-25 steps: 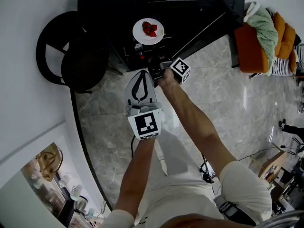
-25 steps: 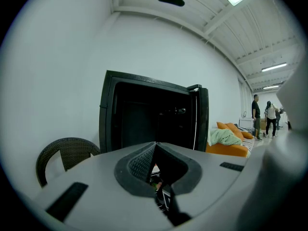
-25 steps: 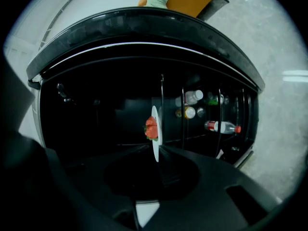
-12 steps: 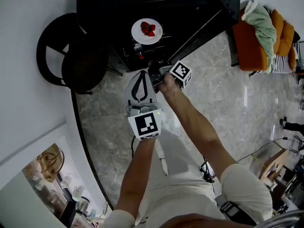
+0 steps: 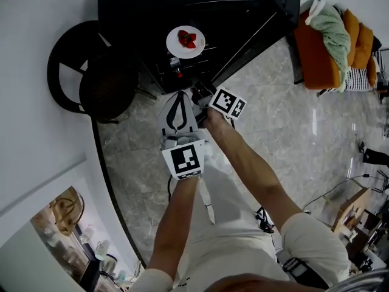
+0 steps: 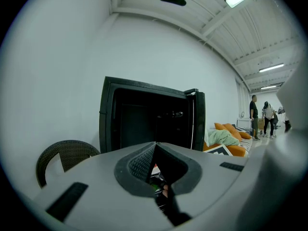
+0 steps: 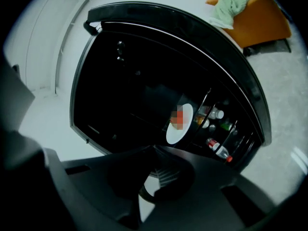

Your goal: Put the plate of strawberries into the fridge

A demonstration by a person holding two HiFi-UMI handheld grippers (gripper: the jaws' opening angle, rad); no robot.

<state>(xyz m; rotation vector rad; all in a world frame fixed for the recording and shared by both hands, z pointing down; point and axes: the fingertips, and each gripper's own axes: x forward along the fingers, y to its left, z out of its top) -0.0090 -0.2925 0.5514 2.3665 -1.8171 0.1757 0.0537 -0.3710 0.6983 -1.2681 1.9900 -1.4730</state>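
Observation:
The white plate (image 5: 185,42) with red strawberries (image 5: 186,38) sits on a shelf inside the open black fridge (image 5: 152,5). Nothing holds it. In the right gripper view the plate (image 7: 179,125) lies ahead of the jaws, within the dark fridge interior (image 7: 130,81). My right gripper (image 5: 199,93) hovers in front of the fridge, below the plate, shut and empty. The left gripper (image 5: 180,94) is just beside it on the left, white, also shut with nothing in it. In the left gripper view the fridge (image 6: 144,119) stands ahead with its door swung open.
Bottles (image 7: 219,150) stand in the fridge door racks (image 5: 255,35). A black round-backed chair (image 5: 91,72) is left of the fridge by the white wall. An orange sofa with a green cloth (image 5: 331,41) sits at right. People (image 6: 253,117) stand far off. Marble floor lies underfoot.
The right gripper's marker cube has turned and the hand has eased back a little from the fridge. The plate stays on its shelf. The left gripper has barely moved.

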